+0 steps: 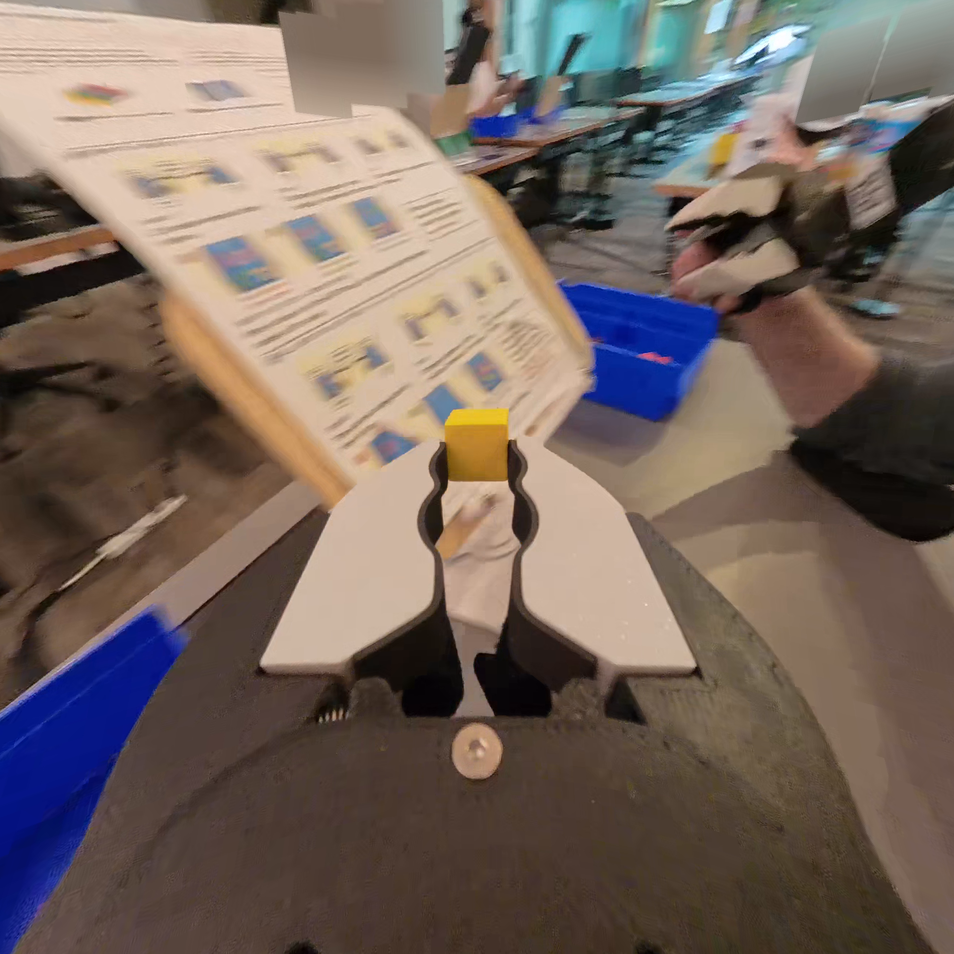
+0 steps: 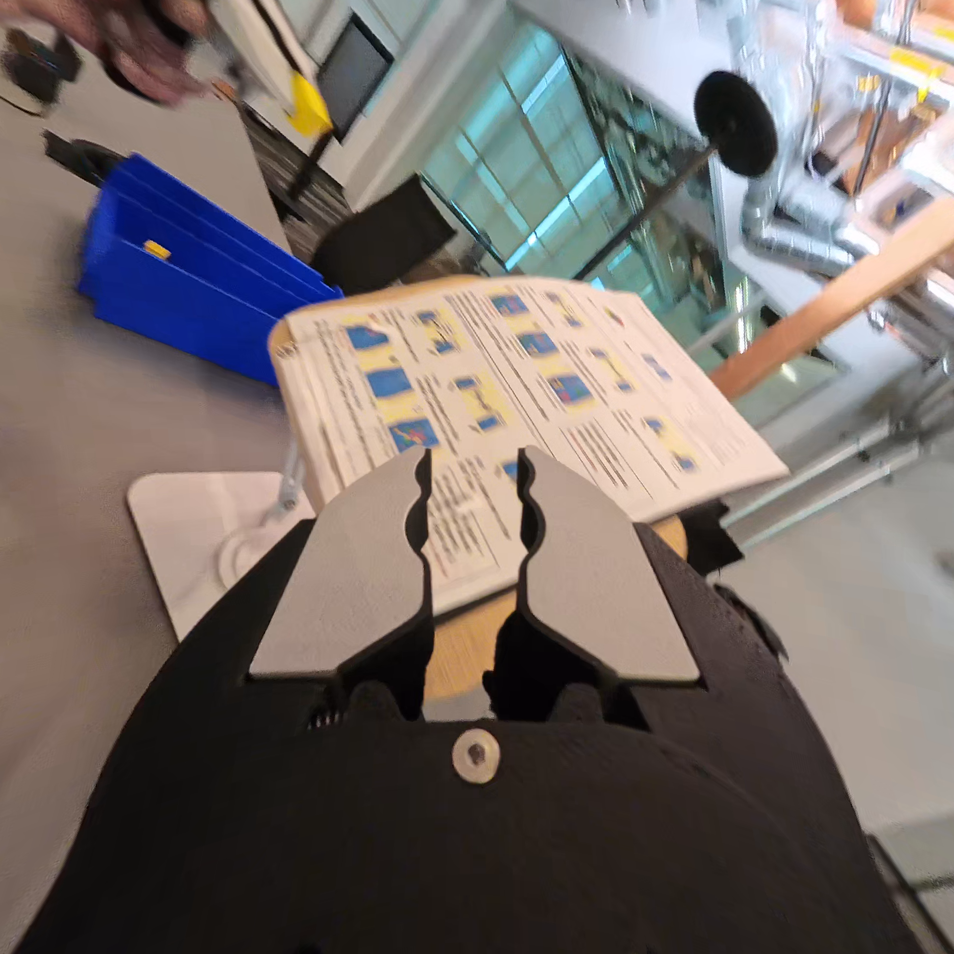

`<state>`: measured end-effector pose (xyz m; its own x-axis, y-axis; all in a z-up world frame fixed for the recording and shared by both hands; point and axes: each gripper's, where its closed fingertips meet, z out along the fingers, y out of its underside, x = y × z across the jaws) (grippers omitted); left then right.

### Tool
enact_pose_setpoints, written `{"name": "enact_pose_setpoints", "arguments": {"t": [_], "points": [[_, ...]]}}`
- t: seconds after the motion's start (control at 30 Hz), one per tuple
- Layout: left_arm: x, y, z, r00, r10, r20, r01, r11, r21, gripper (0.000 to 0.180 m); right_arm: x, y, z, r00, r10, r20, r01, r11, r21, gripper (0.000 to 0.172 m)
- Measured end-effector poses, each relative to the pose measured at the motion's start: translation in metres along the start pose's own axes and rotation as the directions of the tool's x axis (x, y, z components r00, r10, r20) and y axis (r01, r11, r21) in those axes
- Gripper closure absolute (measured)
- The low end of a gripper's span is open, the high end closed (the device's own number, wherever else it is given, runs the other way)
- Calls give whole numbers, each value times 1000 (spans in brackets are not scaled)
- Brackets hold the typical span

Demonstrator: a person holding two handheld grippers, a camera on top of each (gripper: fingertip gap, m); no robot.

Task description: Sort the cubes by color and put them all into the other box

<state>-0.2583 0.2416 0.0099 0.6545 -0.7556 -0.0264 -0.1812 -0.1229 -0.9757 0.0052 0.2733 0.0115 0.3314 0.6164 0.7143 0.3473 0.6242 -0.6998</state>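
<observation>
From my left wrist view, my left claw [image 1: 477, 448] points forward and slightly up, lifted off the table [image 1: 722, 593], its two fingers clamped on a yellow cube [image 1: 477, 445] that sits at the very tips with both pads pressed on its sides. Behind it leans a board of printed sheets [image 1: 309, 248]. A blue box [image 1: 640, 382] stands on the table beyond and to the right, with something pink inside. Above that box my right hand [image 1: 743, 268] grips the other claw, forearm reaching in from the right. Another blue box's edge [image 1: 77, 722] shows at lower left.

From my right wrist view, the camera is rolled hard to one side. My right claw [image 2: 474, 454] has its fingers apart with nothing between them, aimed over the sheets [image 2: 516, 392]. A blue box [image 2: 196, 289] with dividers lies to the left with a yellow cube [image 2: 157, 249] in it. My left hand [image 2: 149, 57] shows blurred at upper left.
</observation>
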Motion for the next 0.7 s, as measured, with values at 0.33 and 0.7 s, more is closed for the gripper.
{"name": "enact_pose_setpoints", "arguments": {"t": [0.33, 0.7], "points": [[126, 8, 112, 814, -160, -558, 237, 969, 68, 158, -89, -30, 36, 989, -120, 87, 104, 979, 174, 160], [162, 22, 134, 703, -222, -675, 304, 953, 4, 158, -100, -29, 41, 978, -199, 60, 186, 967, 172, 138]]}}
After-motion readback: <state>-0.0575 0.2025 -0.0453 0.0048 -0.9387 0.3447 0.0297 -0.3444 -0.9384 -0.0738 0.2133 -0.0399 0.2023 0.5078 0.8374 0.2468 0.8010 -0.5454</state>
